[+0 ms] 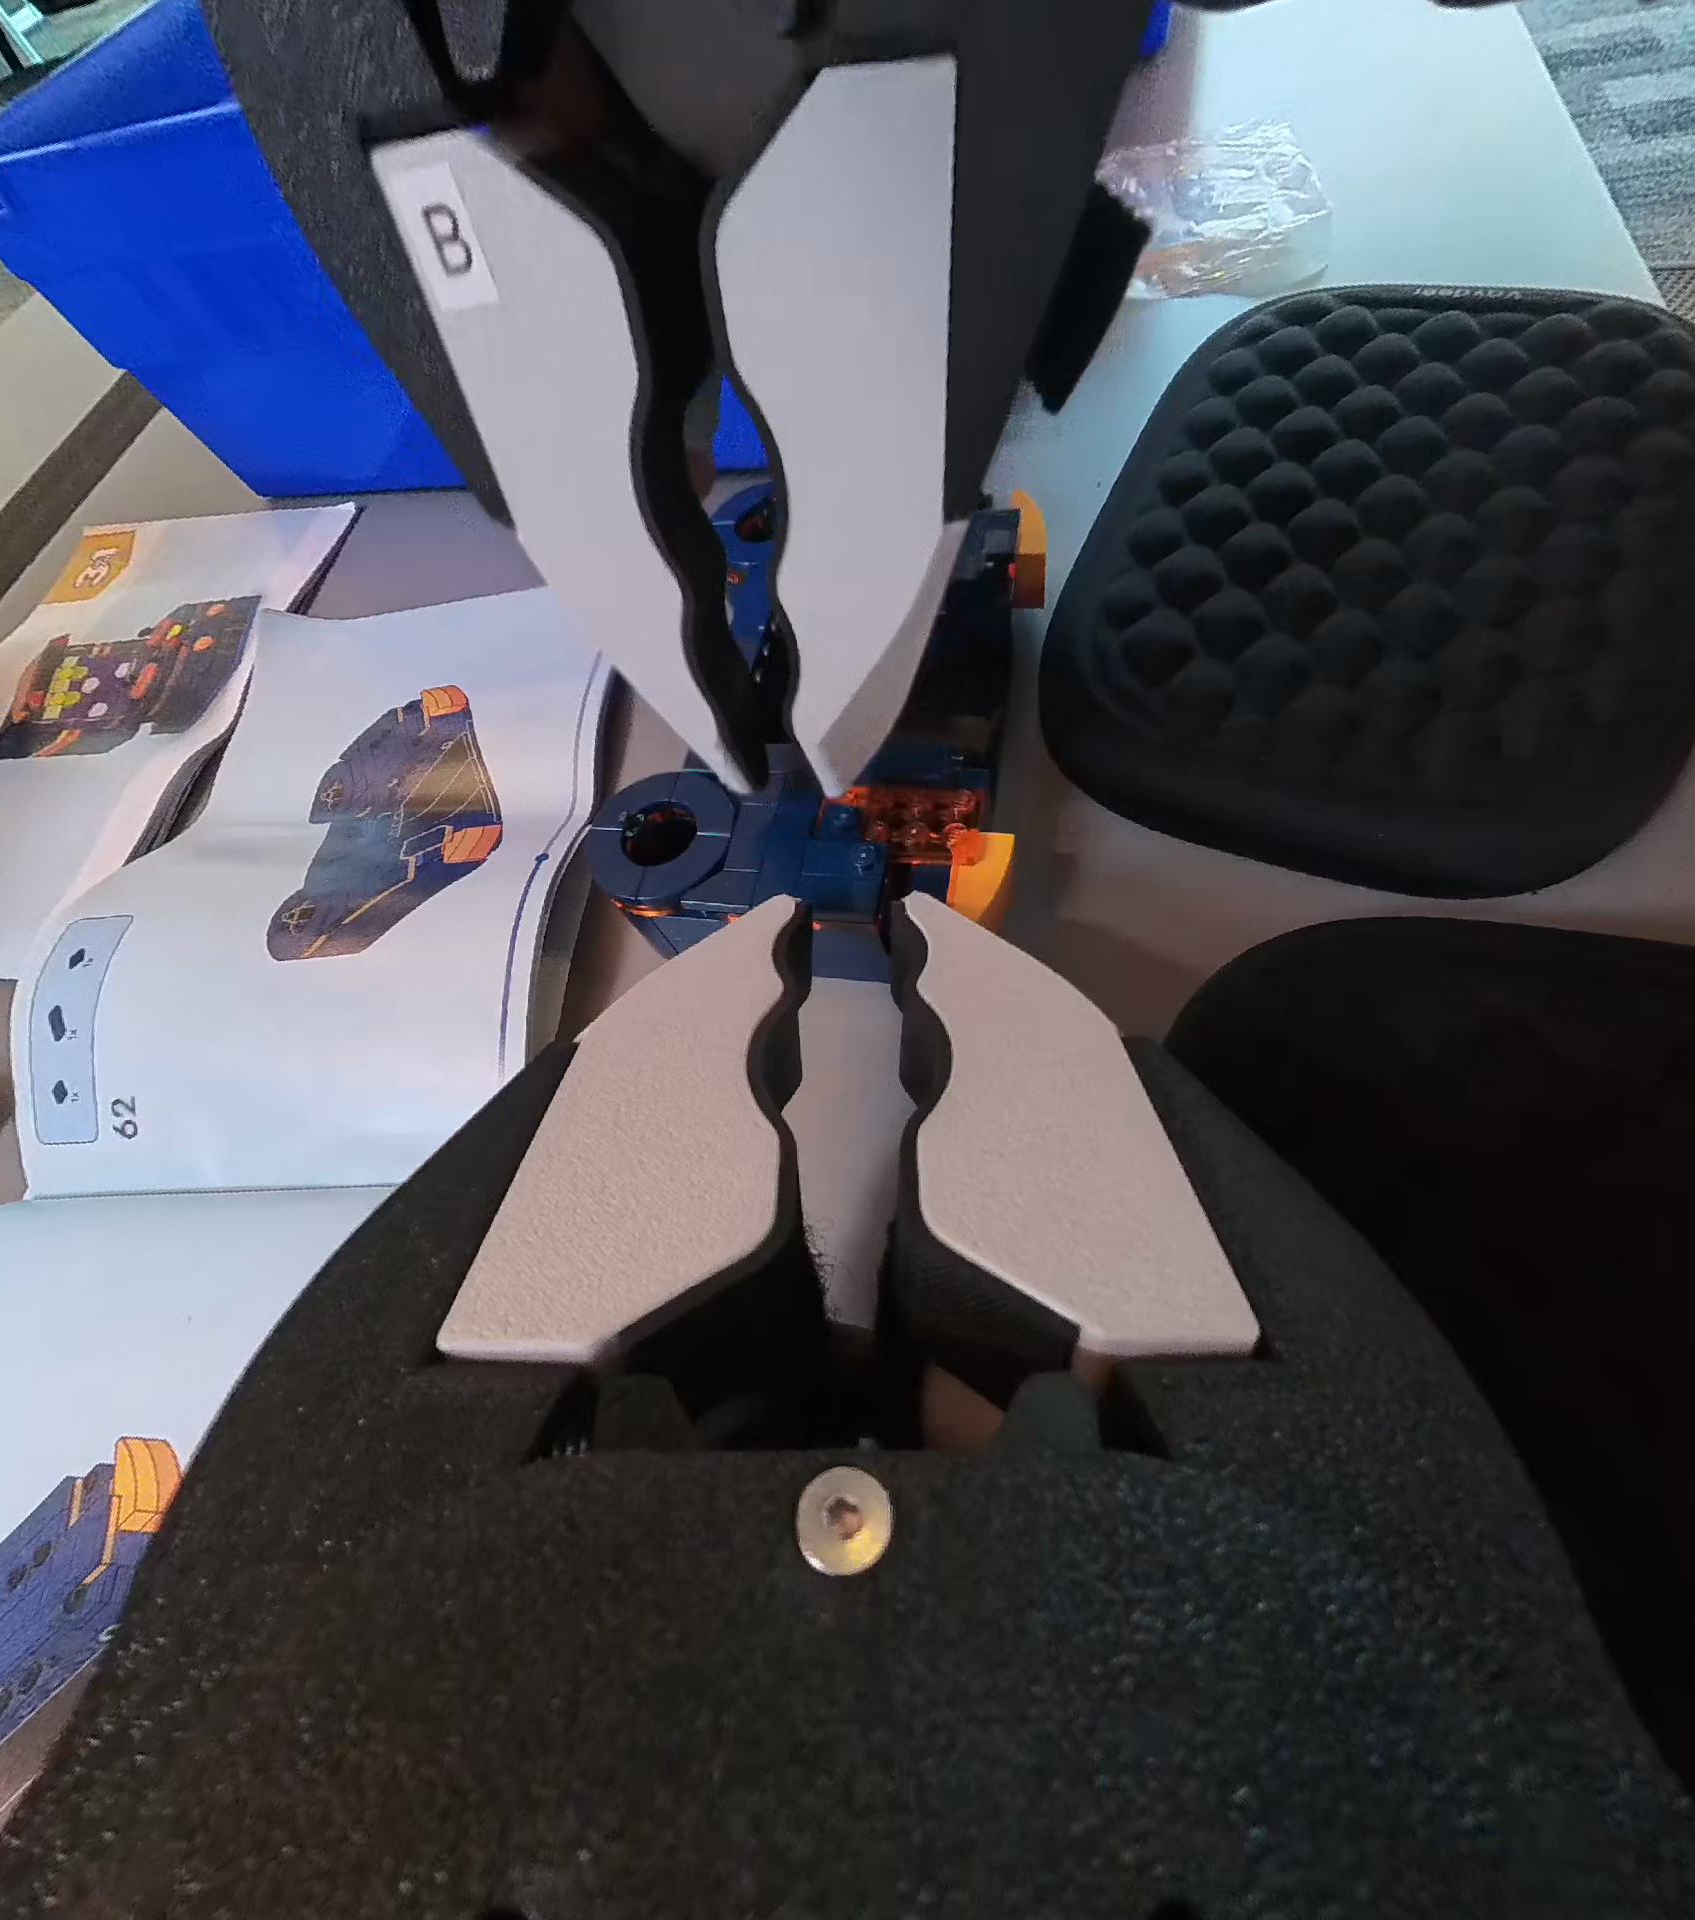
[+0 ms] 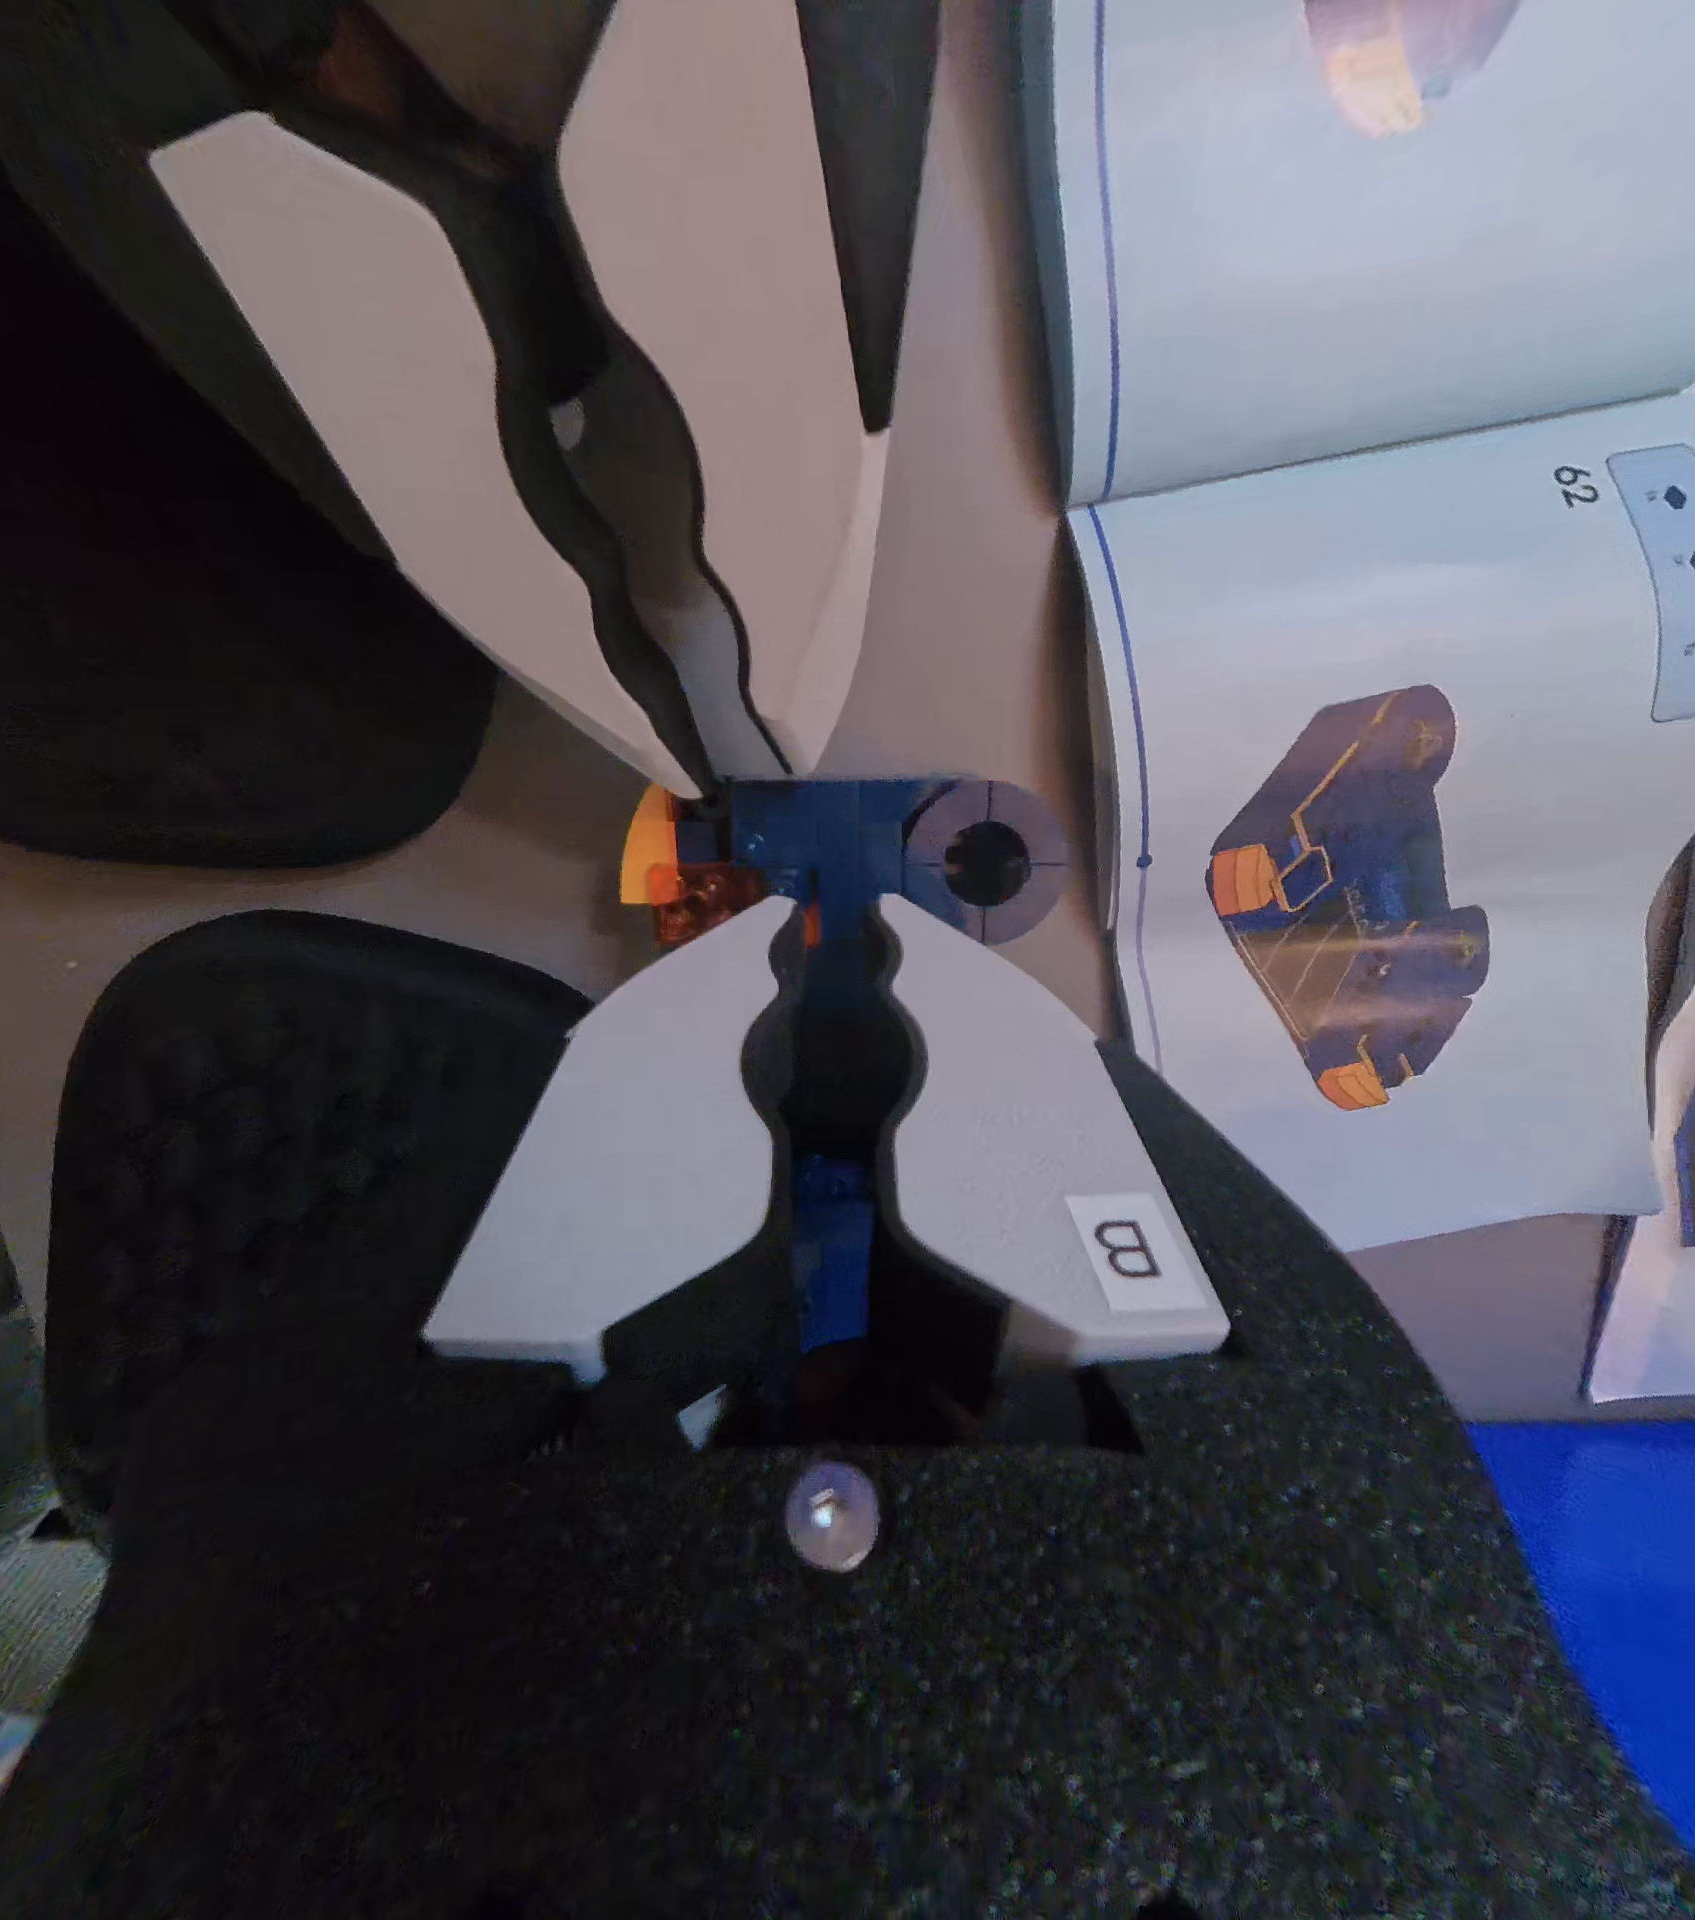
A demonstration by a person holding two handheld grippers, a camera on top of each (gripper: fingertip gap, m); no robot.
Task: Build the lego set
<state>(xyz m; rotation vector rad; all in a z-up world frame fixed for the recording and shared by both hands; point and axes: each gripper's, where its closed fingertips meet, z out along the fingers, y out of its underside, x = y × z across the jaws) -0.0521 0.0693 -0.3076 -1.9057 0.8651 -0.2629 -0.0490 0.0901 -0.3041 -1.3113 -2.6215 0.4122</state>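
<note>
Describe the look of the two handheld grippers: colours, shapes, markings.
Both match: the left gripper and right gripper each have two pale grey, wedge-shaped fingers with wavy black inner pads, set in a grainy black body with a silver screw. The right one carries a white sticker with a black letter.

Navy-and-orange lego model (image 1: 801,842), black quilted cushion (image 1: 1394,582), blue bin (image 1: 168,270)

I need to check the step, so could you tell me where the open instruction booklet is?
In the left wrist view the instruction booklet lies left of the lego model, before the blue bin.
</note>
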